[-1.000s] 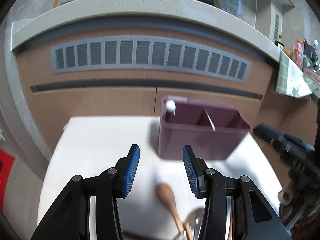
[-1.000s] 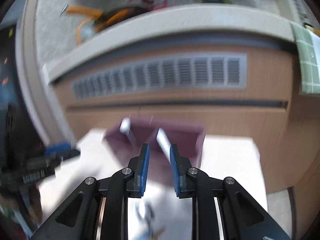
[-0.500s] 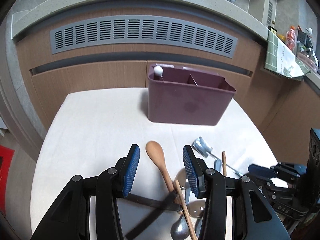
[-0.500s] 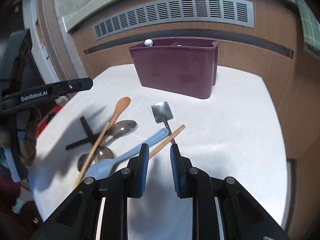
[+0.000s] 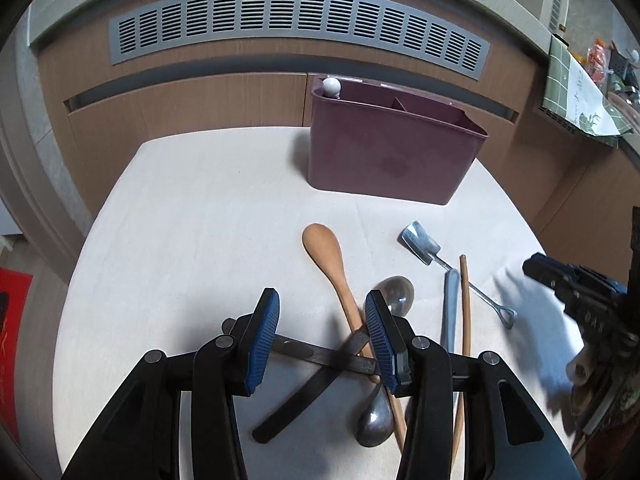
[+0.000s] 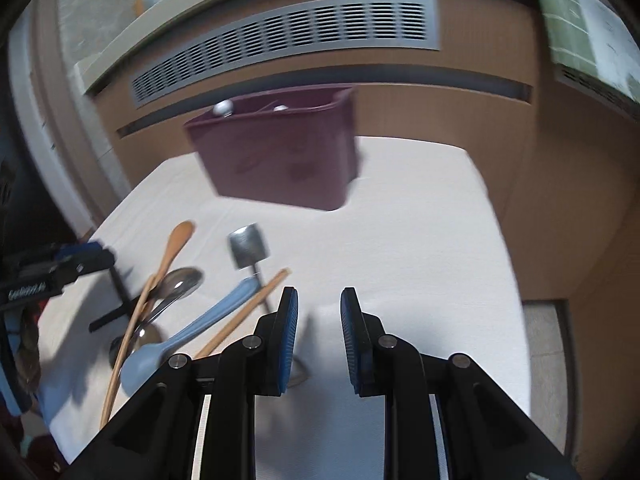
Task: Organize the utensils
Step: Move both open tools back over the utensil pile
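A maroon divided utensil holder [image 5: 384, 152] stands at the far side of the white table [image 5: 192, 216], with a white-knobbed utensil [image 5: 331, 87] in its left corner. A pile of utensils lies in front: a wooden spoon [image 5: 328, 256], a metal spoon [image 5: 396, 296], a small metal shovel spoon [image 5: 420, 242], a light blue spoon [image 6: 192, 332], a chopstick [image 5: 465, 312] and two crossed dark utensils [image 5: 312, 354]. My left gripper [image 5: 322, 336] is open, just above the crossed utensils and wooden spoon handle. My right gripper [image 6: 319, 332] is open and empty, right of the pile. The holder [image 6: 280, 156] also shows in the right wrist view.
Wooden cabinets with a grey vent grille [image 5: 296, 20] rise behind the table under a stone counter. A green checked cloth [image 5: 576, 92] hangs at the right. The table's right edge drops off to the floor [image 6: 544, 360].
My left gripper has come down and back from the holder to over the utensil pile. My right gripper has swung down from the holder, now empty, and opened a little wider.
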Action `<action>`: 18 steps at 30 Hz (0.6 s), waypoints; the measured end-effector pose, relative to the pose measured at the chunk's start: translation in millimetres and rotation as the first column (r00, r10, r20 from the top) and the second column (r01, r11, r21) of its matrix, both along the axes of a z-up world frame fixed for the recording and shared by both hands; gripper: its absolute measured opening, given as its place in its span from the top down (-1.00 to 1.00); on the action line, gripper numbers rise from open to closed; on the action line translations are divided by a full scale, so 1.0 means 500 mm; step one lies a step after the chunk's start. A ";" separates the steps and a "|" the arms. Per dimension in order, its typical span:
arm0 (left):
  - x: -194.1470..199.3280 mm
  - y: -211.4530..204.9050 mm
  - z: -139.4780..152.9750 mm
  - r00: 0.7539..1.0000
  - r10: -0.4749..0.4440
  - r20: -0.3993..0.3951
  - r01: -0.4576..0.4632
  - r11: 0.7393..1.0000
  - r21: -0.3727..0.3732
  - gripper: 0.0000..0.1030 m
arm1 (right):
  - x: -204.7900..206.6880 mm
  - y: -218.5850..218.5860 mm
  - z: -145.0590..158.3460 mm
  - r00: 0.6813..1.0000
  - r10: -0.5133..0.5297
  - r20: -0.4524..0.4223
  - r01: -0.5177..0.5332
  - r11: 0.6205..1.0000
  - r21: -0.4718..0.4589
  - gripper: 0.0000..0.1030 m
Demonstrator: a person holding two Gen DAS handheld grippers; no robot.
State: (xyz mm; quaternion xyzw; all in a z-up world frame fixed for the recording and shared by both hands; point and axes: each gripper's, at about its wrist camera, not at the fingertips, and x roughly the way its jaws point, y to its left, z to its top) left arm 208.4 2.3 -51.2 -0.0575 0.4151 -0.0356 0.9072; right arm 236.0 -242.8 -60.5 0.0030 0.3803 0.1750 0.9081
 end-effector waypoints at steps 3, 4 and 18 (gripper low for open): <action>-0.007 -0.003 0.007 1.000 -0.014 -0.001 0.014 1.000 0.003 0.11 | 0.018 -0.022 0.003 0.999 -0.042 -0.003 0.042 0.999 0.012 0.60; -0.007 -0.004 0.010 1.000 -0.015 0.002 0.015 1.000 0.006 0.11 | 0.024 -0.030 0.006 0.999 -0.053 0.003 0.053 0.999 0.012 0.60; -0.013 0.032 0.003 1.000 0.029 -0.004 -0.029 0.998 -0.051 0.11 | 0.058 -0.047 0.007 0.999 -0.044 -0.026 0.045 0.998 0.042 0.57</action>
